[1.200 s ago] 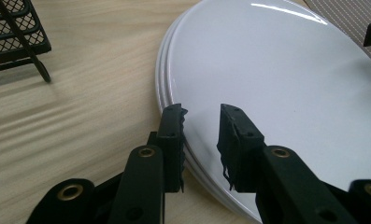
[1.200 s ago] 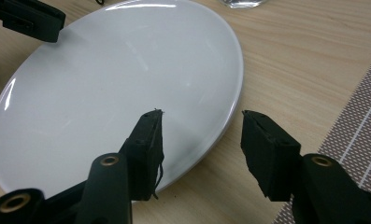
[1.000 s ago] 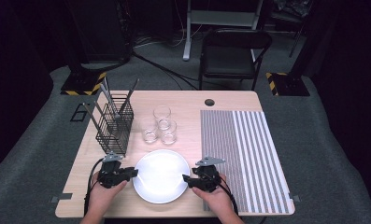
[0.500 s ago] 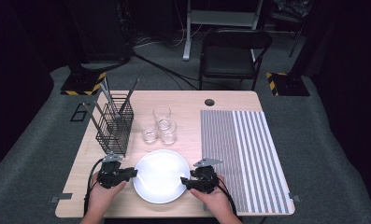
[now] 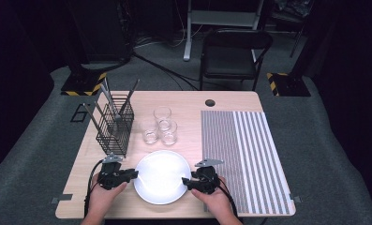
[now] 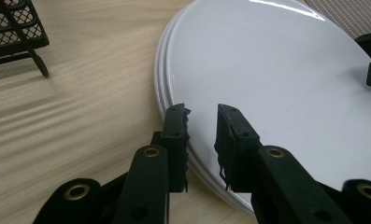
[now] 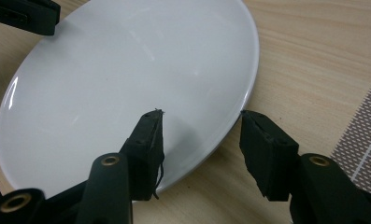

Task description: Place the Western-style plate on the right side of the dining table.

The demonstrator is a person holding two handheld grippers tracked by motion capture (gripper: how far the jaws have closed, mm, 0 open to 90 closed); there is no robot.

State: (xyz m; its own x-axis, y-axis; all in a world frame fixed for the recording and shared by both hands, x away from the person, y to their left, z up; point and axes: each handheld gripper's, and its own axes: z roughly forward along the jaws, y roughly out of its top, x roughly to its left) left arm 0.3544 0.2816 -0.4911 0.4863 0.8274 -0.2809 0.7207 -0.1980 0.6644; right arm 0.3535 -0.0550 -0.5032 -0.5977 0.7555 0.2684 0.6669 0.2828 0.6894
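A short stack of white plates (image 5: 161, 176) lies near the table's front edge. My left gripper (image 5: 136, 174) is at its left rim. In the left gripper view, the left gripper (image 6: 202, 112) straddles the plates' edge (image 6: 276, 70): one jaw is outside on the wood and the other over the top plate, with a gap between them. Its jaws have just opened a little. My right gripper (image 5: 184, 181) is at the right rim. In the right gripper view, the right gripper (image 7: 199, 114) stands wide across the plate (image 7: 127, 70) edge, having just closed a little. Neither pad presses on it.
A black wire rack (image 5: 114, 126) with tall utensils stands at the back left, close to my left hand. Three clear glasses (image 5: 160, 126) stand just behind the plates. A striped mat (image 5: 242, 150) covers the table's right part. A chair (image 5: 233, 51) stands beyond the table.
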